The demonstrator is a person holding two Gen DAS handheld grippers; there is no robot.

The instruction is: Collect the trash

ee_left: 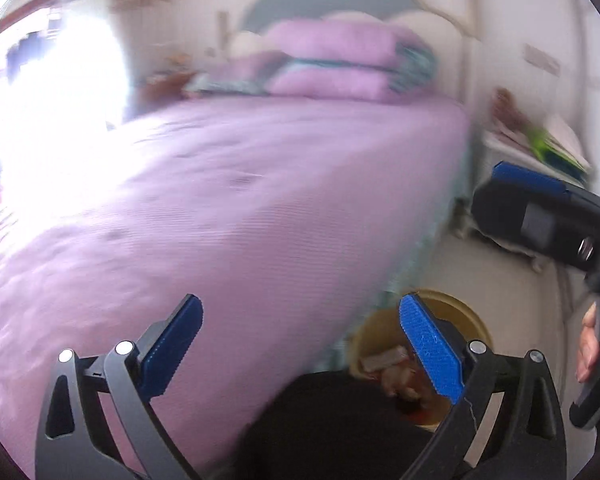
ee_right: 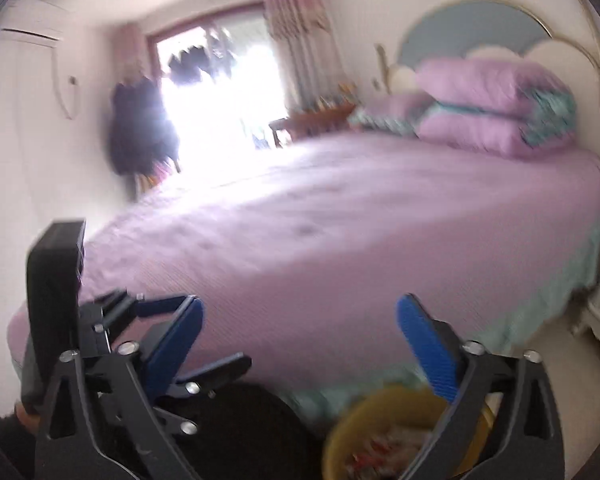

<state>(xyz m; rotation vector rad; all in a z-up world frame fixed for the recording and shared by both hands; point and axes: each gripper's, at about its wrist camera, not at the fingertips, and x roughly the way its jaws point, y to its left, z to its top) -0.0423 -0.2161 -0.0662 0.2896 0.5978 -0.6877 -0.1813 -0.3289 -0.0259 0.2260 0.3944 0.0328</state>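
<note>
- Left gripper (ee_left: 300, 344): jaws spread wide, nothing held, above the bed's (ee_left: 240, 200) near edge.
- Right gripper (ee_right: 300, 344): jaws spread wide, nothing held.
- Yellow bin (ee_right: 348, 432): round, upright, mouth upward, on the floor beside the bed; blurred trash (ee_left: 396, 376) inside.

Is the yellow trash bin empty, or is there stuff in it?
Not empty. The yellow trash bin beside the bed holds crumpled wrappers and scraps, seen in both wrist views. How full, cannot tell.

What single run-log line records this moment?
left claw: open, empty | right claw: open, empty | yellow trash bin: on floor beside bed, trash inside | view: blurred
</note>
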